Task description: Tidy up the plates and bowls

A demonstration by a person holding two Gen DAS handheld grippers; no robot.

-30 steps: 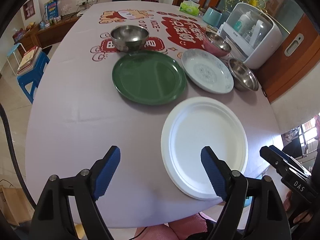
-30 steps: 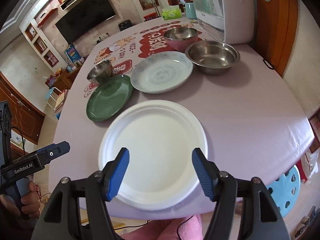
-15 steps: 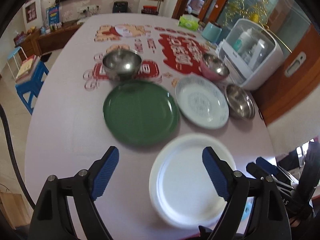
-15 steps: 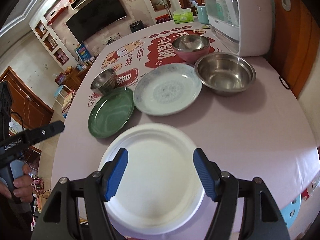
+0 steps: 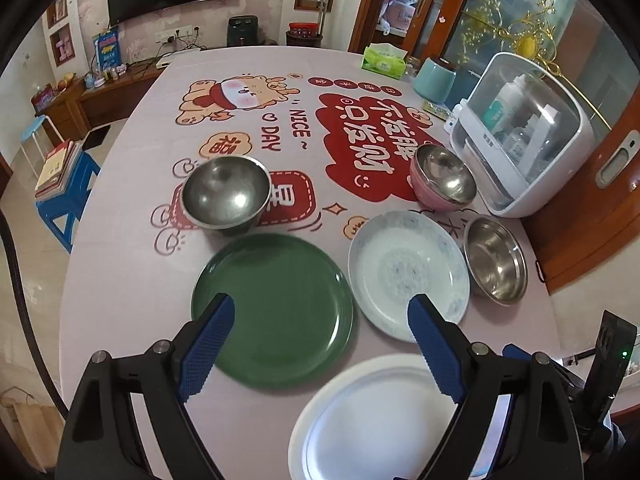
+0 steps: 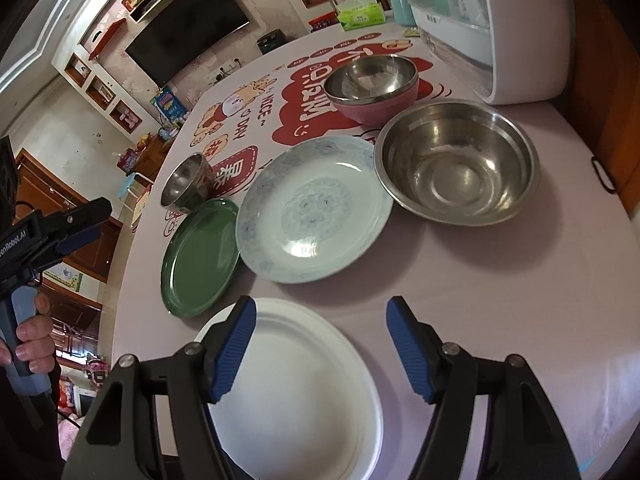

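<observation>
A white plate (image 5: 372,420) (image 6: 304,392) lies at the table's near edge. Beyond it are a green plate (image 5: 280,304) (image 6: 198,256) and a blue-patterned plate (image 5: 404,272) (image 6: 316,208). A small steel bowl (image 5: 226,196) (image 6: 186,180) stands behind the green plate. At the right are a pink bowl with a steel lining (image 5: 440,178) (image 6: 372,84) and a wide steel bowl (image 5: 494,260) (image 6: 456,164). My left gripper (image 5: 320,308) hovers open over the green plate. My right gripper (image 6: 320,312) hovers open above the white plate's far rim. Neither holds anything.
A white cabinet with bottles (image 5: 520,136) stands at the table's right side, close to the bowls. A tissue box (image 5: 384,60) and a teal container (image 5: 434,80) sit at the far end. A blue stool with books (image 5: 64,200) stands left of the table. A hand (image 6: 28,340) grips the left tool.
Both grippers have moved forward over the table, so the white plate has slid toward the bottom of both views. The left gripper's jaws stand slightly wider.
</observation>
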